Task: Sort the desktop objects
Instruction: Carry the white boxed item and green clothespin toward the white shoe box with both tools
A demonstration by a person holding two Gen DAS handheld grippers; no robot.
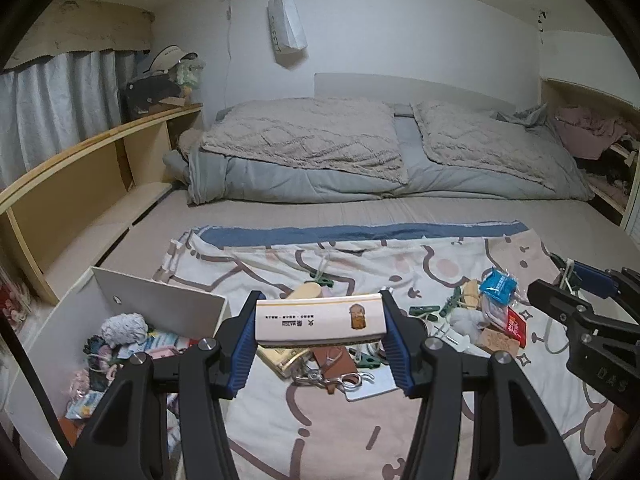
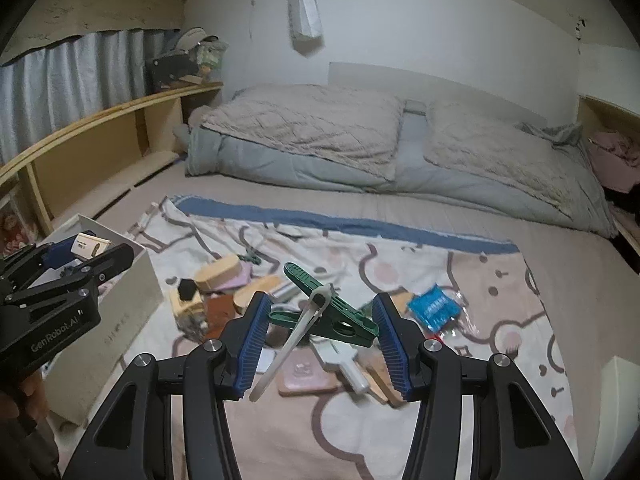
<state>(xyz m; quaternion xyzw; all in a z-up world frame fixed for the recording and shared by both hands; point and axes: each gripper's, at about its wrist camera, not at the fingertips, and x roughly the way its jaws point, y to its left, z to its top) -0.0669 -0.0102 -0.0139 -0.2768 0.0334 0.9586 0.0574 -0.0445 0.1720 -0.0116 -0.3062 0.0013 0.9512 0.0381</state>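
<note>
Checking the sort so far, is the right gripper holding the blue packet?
No, the right gripper is clamped on a green clothespin; the blue packet lies on the patterned cloth.

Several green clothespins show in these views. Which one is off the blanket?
The green clothespin clamped with a white clip between the right gripper pads; the other green pins lie loose on the blanket.
</note>
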